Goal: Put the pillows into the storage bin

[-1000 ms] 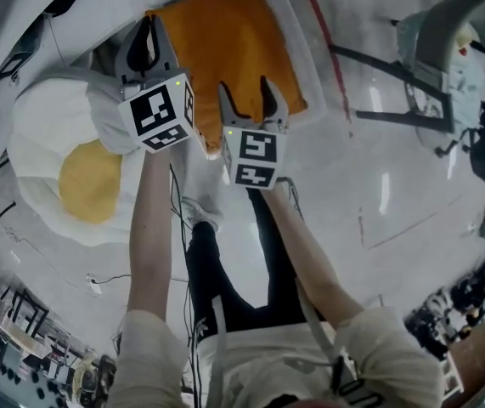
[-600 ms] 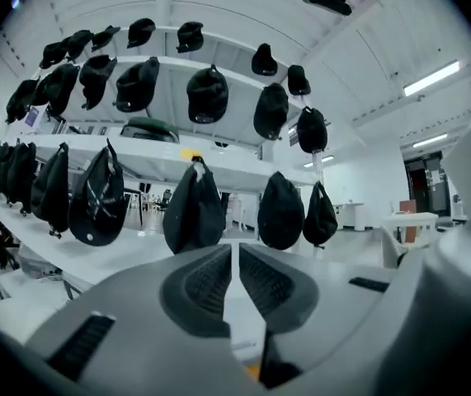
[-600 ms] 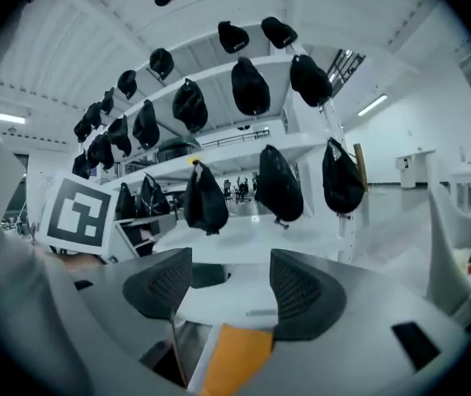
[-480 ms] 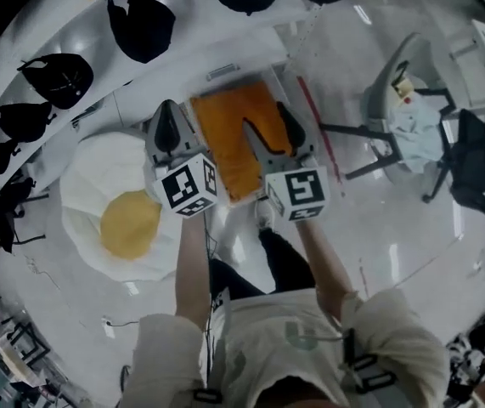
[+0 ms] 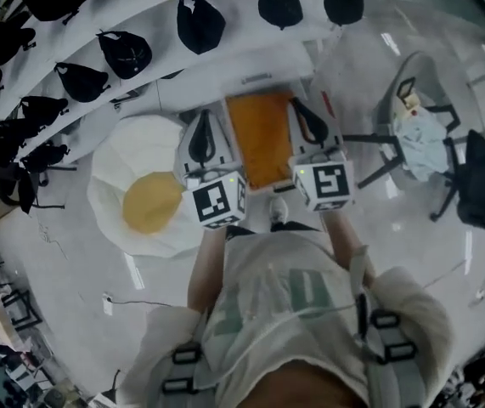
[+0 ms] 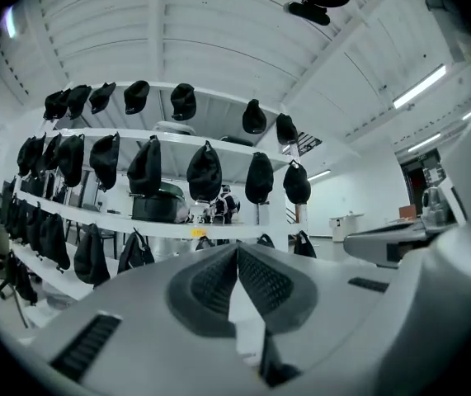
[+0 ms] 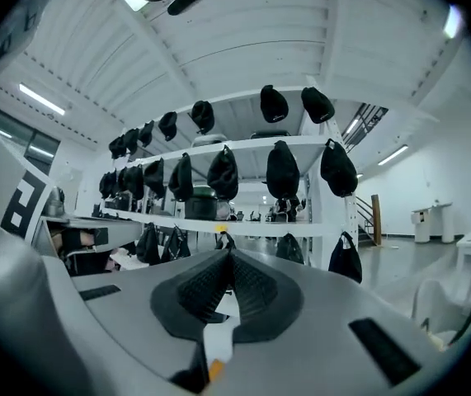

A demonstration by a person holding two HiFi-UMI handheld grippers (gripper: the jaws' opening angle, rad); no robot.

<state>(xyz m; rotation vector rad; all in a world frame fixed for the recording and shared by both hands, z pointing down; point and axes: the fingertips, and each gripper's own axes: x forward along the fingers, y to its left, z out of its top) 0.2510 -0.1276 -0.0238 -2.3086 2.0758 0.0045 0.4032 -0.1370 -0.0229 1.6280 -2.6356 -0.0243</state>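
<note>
An orange pillow (image 5: 263, 138) lies inside the clear storage bin (image 5: 256, 92) on the floor, below and between my two grippers. A white pillow with a yellow centre, like a fried egg (image 5: 144, 198), lies on the floor to the bin's left. My left gripper (image 5: 203, 124) is held up high, pointing level, shut with nothing in it; its pads meet (image 6: 237, 254). My right gripper (image 5: 303, 113) is at the same height; its jaws have just been closing and now stand shut on nothing (image 7: 227, 258).
White shelves hung with several black bags (image 5: 200, 19) run behind the bin and fill both gripper views (image 6: 204, 172) (image 7: 283, 170). A stand with pale cloth on it (image 5: 416, 138) and a dark chair (image 5: 480, 185) are on the right.
Both grippers have risen from low over the bin to chest height and now point level at the shelves. The right jaws, open before, are shut. The egg pillow stays on the floor.
</note>
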